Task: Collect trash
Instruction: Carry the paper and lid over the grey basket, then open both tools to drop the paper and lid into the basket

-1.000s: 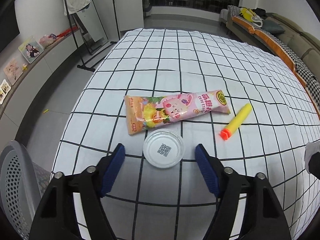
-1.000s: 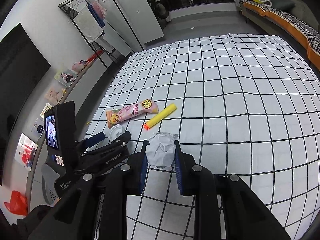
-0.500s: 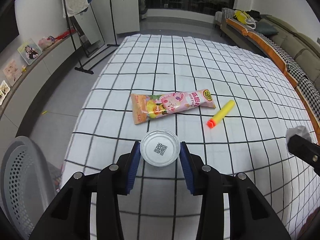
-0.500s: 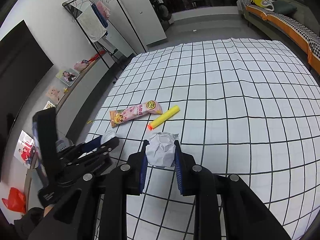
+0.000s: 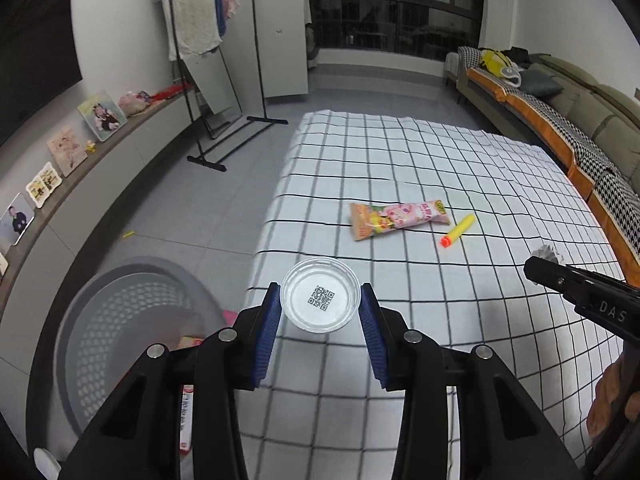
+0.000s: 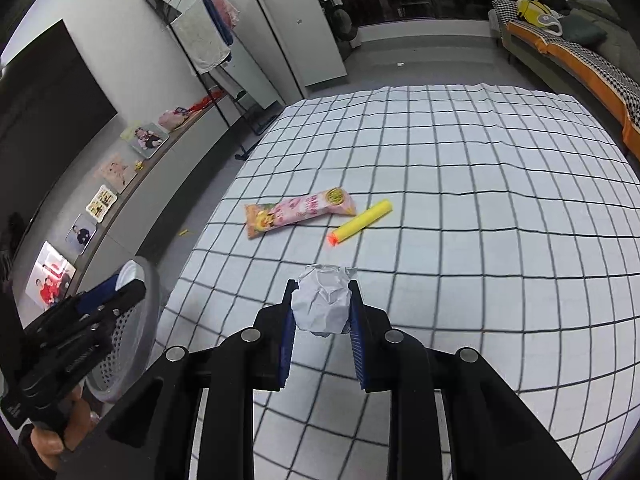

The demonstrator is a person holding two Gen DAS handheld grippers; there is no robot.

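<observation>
My left gripper [image 5: 320,306] is shut on a clear round plastic lid [image 5: 320,300] with a QR code and holds it above the table's left edge, beside a grey perforated bin [image 5: 120,320]. My right gripper [image 6: 322,308] is shut on a crumpled white paper ball [image 6: 322,304] and holds it above the checked tablecloth [image 6: 480,200]. A pink snack wrapper [image 5: 396,218] and a yellow foam dart [image 5: 458,230] lie on the cloth; both also show in the right wrist view, the wrapper [image 6: 300,214] left of the dart [image 6: 360,222].
The grey bin [image 6: 128,320] stands on the floor left of the table, with some packaging inside. A clothes rack [image 5: 212,80] and a low shelf with photos [image 5: 60,160] line the left wall. A sofa [image 5: 560,120] runs along the right.
My left gripper has shut on the lid, lifted it off the table and carried it left toward the bin. My right gripper still holds the paper ball and has risen slightly.
</observation>
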